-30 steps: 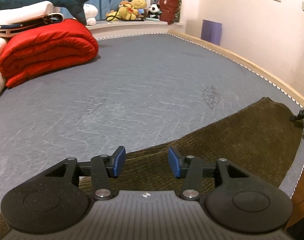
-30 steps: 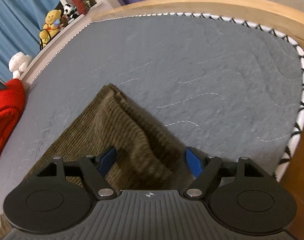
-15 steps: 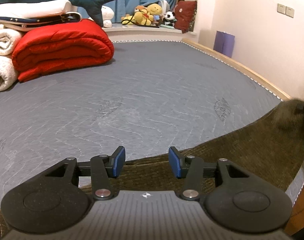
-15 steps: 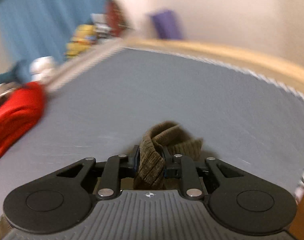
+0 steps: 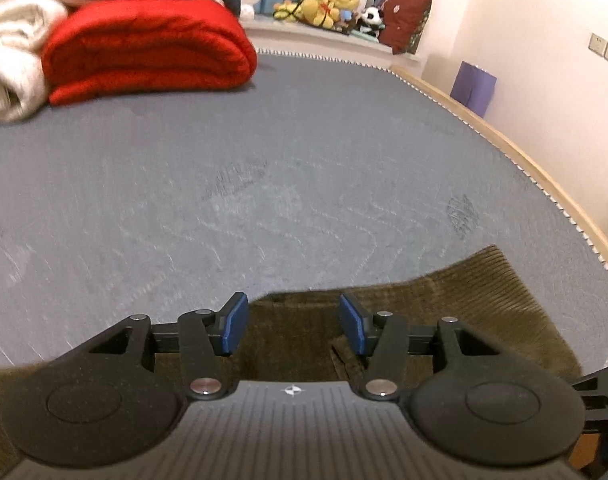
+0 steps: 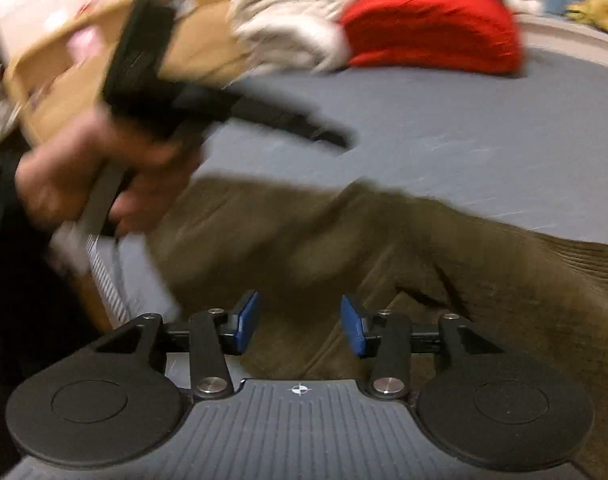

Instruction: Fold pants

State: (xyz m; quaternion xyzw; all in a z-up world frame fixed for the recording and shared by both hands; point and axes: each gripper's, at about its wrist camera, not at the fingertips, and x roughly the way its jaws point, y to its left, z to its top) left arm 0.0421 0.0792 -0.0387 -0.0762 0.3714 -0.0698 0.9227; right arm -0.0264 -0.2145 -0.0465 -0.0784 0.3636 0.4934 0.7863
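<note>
Brown corduroy pants (image 5: 456,304) lie folded on the grey mattress (image 5: 263,184), near its front edge. My left gripper (image 5: 293,326) is open and empty, just above the pants' near part. My right gripper (image 6: 299,322) is open and empty over the pants (image 6: 424,256), which show a folded-over layer with an edge under the fingers. In the blurred right wrist view the left gripper (image 6: 328,136) is held in a hand at upper left. A bit of the right gripper shows at the left wrist view's lower right.
A folded red blanket (image 5: 143,44) and white blankets (image 5: 7,56) lie at the far side of the mattress. Plush toys (image 5: 328,4) and a red cushion sit on a ledge behind. A wooden bed frame (image 5: 544,184) runs along the right edge.
My right gripper was shut on the pants' end half a second ago; it has carried it across toward the left gripper, let go and opened. The pants are now folded shorter.
</note>
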